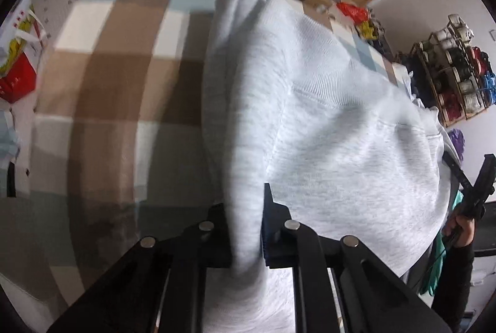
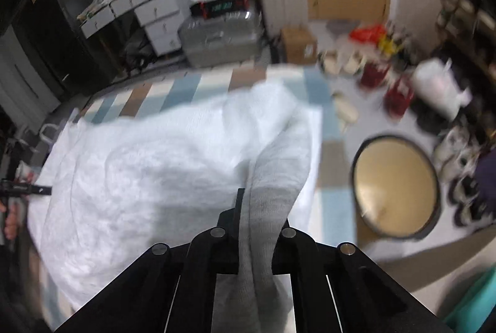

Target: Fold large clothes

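My left gripper (image 1: 246, 227) pinches a bunched fold of the grey sweatshirt (image 1: 334, 128), my right gripper (image 2: 259, 218) clamps another gathered edge; the sweatshirt hangs stretched between them, lifted above the checkered blanket (image 1: 108, 78), round tray (image 2: 393, 187) off right

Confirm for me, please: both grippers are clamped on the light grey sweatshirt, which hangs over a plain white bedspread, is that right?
Not quite. Both grippers do grip the light grey sweatshirt: the left gripper and the right gripper each pinch a fold. But the bedspread is checked in brown, white and pale blue, not plain white, as the left wrist view shows.
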### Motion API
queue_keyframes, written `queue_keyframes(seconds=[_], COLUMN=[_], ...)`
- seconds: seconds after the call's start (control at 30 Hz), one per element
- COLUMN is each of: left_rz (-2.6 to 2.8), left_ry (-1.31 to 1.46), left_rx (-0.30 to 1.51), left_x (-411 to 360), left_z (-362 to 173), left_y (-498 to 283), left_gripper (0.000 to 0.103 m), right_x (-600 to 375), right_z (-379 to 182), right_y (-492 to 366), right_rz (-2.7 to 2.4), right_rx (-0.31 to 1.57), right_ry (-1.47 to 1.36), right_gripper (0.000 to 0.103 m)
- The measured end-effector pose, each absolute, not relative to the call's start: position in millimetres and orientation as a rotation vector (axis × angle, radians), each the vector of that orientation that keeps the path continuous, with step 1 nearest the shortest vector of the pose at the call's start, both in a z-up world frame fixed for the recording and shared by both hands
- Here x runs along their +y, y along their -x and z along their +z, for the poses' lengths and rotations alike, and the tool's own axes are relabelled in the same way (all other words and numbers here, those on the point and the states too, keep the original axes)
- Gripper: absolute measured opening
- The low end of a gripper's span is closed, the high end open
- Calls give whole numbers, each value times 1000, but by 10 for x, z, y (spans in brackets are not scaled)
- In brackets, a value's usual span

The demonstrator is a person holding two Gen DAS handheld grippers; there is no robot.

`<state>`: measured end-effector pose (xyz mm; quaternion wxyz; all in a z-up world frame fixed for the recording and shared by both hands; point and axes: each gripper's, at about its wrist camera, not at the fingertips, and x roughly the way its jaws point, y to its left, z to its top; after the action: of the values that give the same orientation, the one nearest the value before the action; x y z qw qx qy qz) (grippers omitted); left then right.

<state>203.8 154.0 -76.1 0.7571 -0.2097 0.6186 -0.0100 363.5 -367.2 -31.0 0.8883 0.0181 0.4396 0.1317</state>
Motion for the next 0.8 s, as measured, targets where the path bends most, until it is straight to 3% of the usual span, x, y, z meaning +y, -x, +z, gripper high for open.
queue_keyframes(seconds=[0.23,0.33,0.4,0.47,0.5,0.53,0.57,0.63,0.8], left_rz=[32,52,73,55,50,42,33,27,34], left_ry=[531,523,492,480,474,474,469,432,439], left_rx=[1295,1292,1286,1262,1258,1254,1249,1286,1424], left_x=[1682,1654,1664,1669,1675,1671,1658,1583,1523], left_z=[-982,-927,-817,-603,-559,-526,-513,-636,-1092], left_y=[-1857,-1821,-1743,-1663,-1629,-1578,-1506,-1447,-1457], left_gripper=[8,18,23,27,48,65,87,87,87], right_x=[-3567,-3545,-3623,-3736,-3798,-3890,-3934,-4062,-4191], right_z=[-784,-873,-777,-623,-539,-435,-387,-374,-822], right_y=[-3892,-3954,-3885,-3748,-3636,-3482,-3416,-3211,-3039], right_rz=[144,145,142,159,173,211,226,241,282], right_rx=[1002,1044,1020,976,944,904,891,897,1080], right_ry=[45,54,53,26,2,-31,-47,-98,-265], right_gripper=[6,9,23,48,65,75,80,94,94])
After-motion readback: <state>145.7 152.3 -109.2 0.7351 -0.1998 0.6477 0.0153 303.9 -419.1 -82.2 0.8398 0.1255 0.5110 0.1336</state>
